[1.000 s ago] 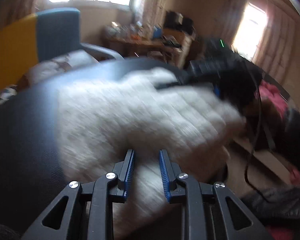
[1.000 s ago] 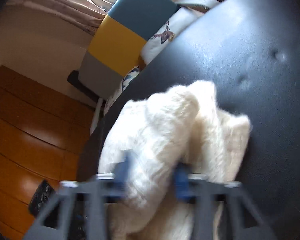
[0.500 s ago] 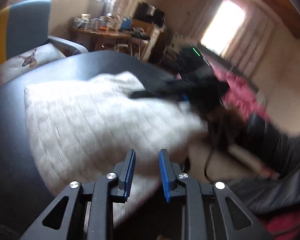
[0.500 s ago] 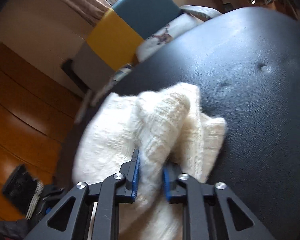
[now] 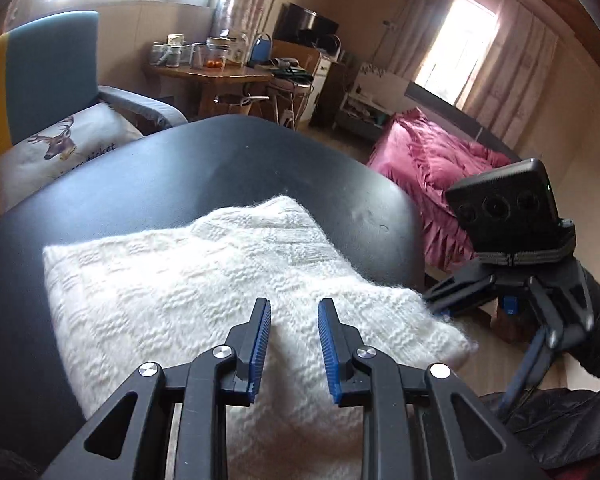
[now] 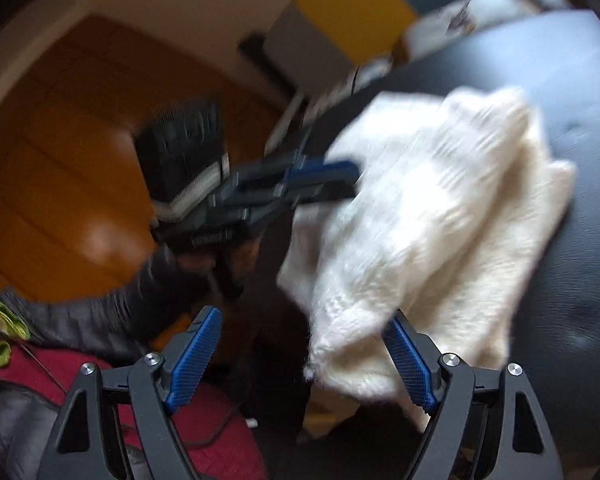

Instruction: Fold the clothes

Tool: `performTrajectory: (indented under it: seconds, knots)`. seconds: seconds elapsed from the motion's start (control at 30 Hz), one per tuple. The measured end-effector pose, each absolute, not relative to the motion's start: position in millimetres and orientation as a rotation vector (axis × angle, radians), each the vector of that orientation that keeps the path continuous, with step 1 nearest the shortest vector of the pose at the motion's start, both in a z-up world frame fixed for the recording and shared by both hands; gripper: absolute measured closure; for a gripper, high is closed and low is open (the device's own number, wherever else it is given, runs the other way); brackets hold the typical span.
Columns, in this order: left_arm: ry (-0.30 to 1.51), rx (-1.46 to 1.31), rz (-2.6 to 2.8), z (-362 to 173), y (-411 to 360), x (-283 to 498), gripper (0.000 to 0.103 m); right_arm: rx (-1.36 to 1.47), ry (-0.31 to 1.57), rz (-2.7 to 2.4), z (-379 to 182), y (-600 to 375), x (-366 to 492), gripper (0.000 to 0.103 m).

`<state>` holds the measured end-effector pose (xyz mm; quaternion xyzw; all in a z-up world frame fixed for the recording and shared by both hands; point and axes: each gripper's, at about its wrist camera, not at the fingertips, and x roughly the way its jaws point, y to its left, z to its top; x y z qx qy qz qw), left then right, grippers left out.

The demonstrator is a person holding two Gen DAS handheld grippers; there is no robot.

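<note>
Fluffy white knitted garment [image 6: 428, 216] smeared by motion blur in the right wrist view, near edge cut off below, left gripper [image 6: 340, 180] blurred

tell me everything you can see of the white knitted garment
The white knitted garment is fluffy, with a woven-looking stitch pattern. It lies folded into a rough rectangle on the black padded surface, with its near end hanging over the edge. In the right wrist view it looks layered, with thick folds. The left gripper hovers open just above it, and the right gripper is open beside its corner. Neither grips it.
</note>
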<state>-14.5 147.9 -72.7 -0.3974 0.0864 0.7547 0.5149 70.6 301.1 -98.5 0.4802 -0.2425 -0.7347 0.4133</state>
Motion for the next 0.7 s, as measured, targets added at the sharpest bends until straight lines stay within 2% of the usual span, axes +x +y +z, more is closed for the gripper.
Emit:
performTrajectory:
  seconds: [0.2, 0.33, 0.37, 0.43, 0.7]
  knots:
    - [0.318, -0.967, 1.786, -88.7, 185.5, -22.0, 0.08, 1.196, -0.551, -1.507, -111.4, 269.8, 67.9, 0.019]
    - [0.408, -0.972, 1.766, -105.6, 213.8, -22.0, 0.08, 1.374, -0.398, -1.452, -130.8, 263.8, 86.6, 0.019]
    - [0.431, -0.973, 1.761, -109.8, 220.9, -21.9, 0.08, 1.421, -0.375, -1.474, -141.2, 267.5, 88.9, 0.027]
    - [0.451, -0.964, 1.773, -112.2, 227.8, -19.8, 0.08, 1.41, -0.427, -1.53, -146.2, 281.2, 94.9, 0.033]
    - [0.287, -0.939, 1.801, -78.8, 210.2, -13.5, 0.08, 1.314, -0.677, -1.788, -133.1, 323.6, 126.6, 0.033]
